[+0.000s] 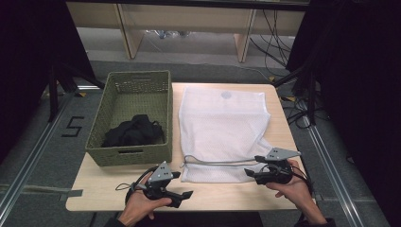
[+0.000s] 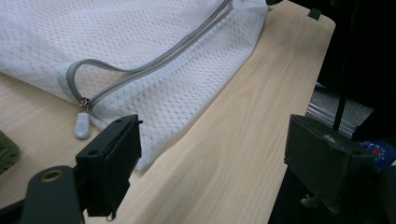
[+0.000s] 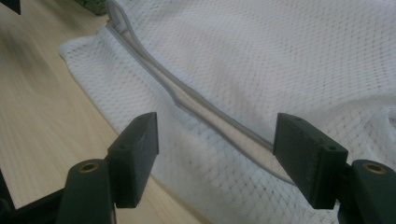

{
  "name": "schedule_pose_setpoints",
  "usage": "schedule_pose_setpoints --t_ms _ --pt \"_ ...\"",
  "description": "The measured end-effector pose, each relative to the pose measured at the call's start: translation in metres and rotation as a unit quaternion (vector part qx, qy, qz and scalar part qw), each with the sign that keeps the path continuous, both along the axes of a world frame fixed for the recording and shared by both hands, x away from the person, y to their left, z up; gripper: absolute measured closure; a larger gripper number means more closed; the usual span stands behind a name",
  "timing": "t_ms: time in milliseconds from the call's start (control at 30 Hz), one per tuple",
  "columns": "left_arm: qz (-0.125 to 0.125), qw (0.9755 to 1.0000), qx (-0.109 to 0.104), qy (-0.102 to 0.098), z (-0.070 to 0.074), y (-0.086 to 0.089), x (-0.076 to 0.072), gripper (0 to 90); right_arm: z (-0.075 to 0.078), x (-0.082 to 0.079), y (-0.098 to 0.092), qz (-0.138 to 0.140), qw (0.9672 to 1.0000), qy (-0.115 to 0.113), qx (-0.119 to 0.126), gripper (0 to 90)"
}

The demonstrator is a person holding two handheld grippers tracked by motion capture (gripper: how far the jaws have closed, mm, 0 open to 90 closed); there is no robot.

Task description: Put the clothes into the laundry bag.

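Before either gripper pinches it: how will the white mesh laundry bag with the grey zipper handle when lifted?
The white mesh laundry bag lies flat and creased, so it will probably drape limp, not hold shape. It looks empty, so likely light. Its open weave may snag on a jaw; the grey zipper seems the firmer place to pinch.

Mesh bag point(image 1: 222, 127): white netted cloth, fine holes, matt; grey woven zipper tape point(image 2: 154, 63), smooth pale plastic pull point(image 2: 82, 125).
Table point(image 1: 108, 189): light wood grain, smooth, faint sheen.
Basket point(image 1: 132, 120) at 10 o'clock: coarse green weave, rough.
Garment point(image 1: 134, 131) inside: black cloth, matt.
Gripper jaws: matt black plastic.
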State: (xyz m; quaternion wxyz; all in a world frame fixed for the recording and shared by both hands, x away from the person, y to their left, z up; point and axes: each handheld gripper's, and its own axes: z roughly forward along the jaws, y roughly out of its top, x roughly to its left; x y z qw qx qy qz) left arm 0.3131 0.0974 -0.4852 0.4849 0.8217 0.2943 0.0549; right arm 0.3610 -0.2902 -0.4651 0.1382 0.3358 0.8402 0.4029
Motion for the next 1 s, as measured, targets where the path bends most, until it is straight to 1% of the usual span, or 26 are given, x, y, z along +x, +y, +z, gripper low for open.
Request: schedule_pose_setpoints --t_ms 33,100,133,167,233,267,300,367,433,467,500,533,567,600,633,667,700,733,767,800,833,867,900,933,967,1000 --pt "-0.002 1.0 -0.007 0.002 0.0 -0.001 0.0 18.4 0.0 0.0 0.0 0.001 1.0 0.0 0.0 32.3" --pt "-0.003 1.0 -0.009 0.001 0.001 -0.001 0.0 18.4 -0.001 0.0 0.0 0.001 1.0 0.0 -0.002 32.3" --pt "-0.001 1.0 -0.005 -0.007 0.003 0.0 0.0 18.4 0.0 0.0 -0.001 0.0 1.0 -0.001 -0.004 32.3" --pt "-0.002 1.0 -0.003 -0.006 0.003 0.001 0.0 18.4 0.0 0.001 -0.001 -0.001 1.0 -0.008 -0.006 32.3" --pt "-0.001 1.0 -0.007 -0.001 0.003 0.001 0.0 18.6 -0.001 0.002 -0.001 0.003 1.0 -0.005 -0.003 32.3" --pt "-0.003 1.0 -0.005 -0.004 0.002 0.002 0.001 18.6 -0.001 0.002 -0.001 0.003 1.0 -0.005 -0.004 32.3" --pt "0.0 1.0 0.0 -0.001 0.003 0.002 0.001 18.6 -0.001 0.002 -0.001 0.003 1.0 -0.005 -0.004 32.3" --pt "0.003 1.0 -0.001 -0.003 0.002 0.001 0.001 18.6 -0.001 0.002 -0.001 0.002 1.0 -0.003 -0.003 32.3" --pt "0.002 1.0 -0.009 0.004 0.003 0.0 0.0 18.6 0.0 0.002 -0.001 -0.005 1.0 -0.001 -0.002 32.3" --pt "-0.002 1.0 -0.006 0.002 0.003 0.0 0.0 18.6 -0.001 0.003 -0.001 0.002 1.0 -0.002 0.001 32.3" --pt "-0.008 1.0 0.004 0.001 0.003 0.001 0.002 18.6 0.0 0.003 -0.003 -0.002 1.0 0.004 -0.001 32.3" --pt "-0.006 1.0 -0.003 0.006 0.003 0.0 0.001 18.6 0.0 0.003 -0.003 -0.012 0.9999 -0.006 -0.003 32.3" --pt "-0.006 1.0 -0.003 0.006 0.003 0.0 0.001 18.6 -0.001 0.004 -0.003 -0.009 1.0 0.001 0.003 32.3" --pt "-0.007 1.0 -0.002 0.005 0.003 -0.001 0.002 18.6 -0.001 0.005 -0.003 -0.013 0.9999 -0.003 -0.001 32.1" --pt "-0.008 0.9999 -0.002 0.006 0.003 -0.001 0.002 18.6 -0.002 0.006 -0.004 -0.013 0.9999 -0.001 -0.001 32.0" --pt "-0.012 0.9999 0.008 0.005 0.003 -0.001 0.003 18.6 -0.001 0.006 -0.005 -0.021 0.9998 -0.002 -0.005 32.1" --pt "-0.011 0.9999 -0.005 0.006 0.002 -0.003 0.002 18.6 -0.002 0.008 -0.005 -0.019 0.9998 0.001 0.003 32.0" --pt "-0.011 0.9999 -0.004 0.006 0.002 -0.003 0.002 18.6 -0.001 0.01 -0.007 -0.025 0.9997 -0.003 0.001 31.9" --pt "-0.011 0.9999 -0.004 0.006 0.002 -0.003 0.002 18.6 -0.001 0.01 -0.007 -0.035 0.9994 0.0 0.005 31.9" --pt "-0.01 0.9999 -0.003 0.01 0.002 -0.003 0.002 18.6 -0.001 0.01 -0.007 -0.035 0.9994 0.0 0.005 31.9" --pt "-0.006 1.0 0.003 0.006 0.002 -0.002 0.003 18.7 -0.002 0.013 -0.009 -0.038 0.9992 -0.003 0.006 31.9" --pt "-0.005 0.9999 0.0 0.009 0.002 -0.002 0.003 18.7 -0.002 0.014 -0.01 -0.037 0.9993 -0.006 0.003 31.9" --pt "0.0 0.9999 0.0 0.01 0.002 -0.001 0.003 18.7 -0.001 0.015 -0.01 -0.045 0.999 -0.004 0.004 31.9" --pt "-0.004 0.9999 0.002 0.01 0.003 0.0 0.003 18.7 -0.001 0.015 -0.011 -0.051 0.9986 0.003 0.009 31.9" --pt "-0.004 0.9999 0.002 0.01 0.003 0.0 0.003 18.7 -0.001 0.015 -0.011 -0.051 0.9986 0.003 0.009 31.9" --pt "-0.004 0.9999 -0.004 0.012 0.004 -0.001 0.002 18.7 -0.001 0.018 -0.011 -0.05 0.9987 -0.002 0.01 31.8"
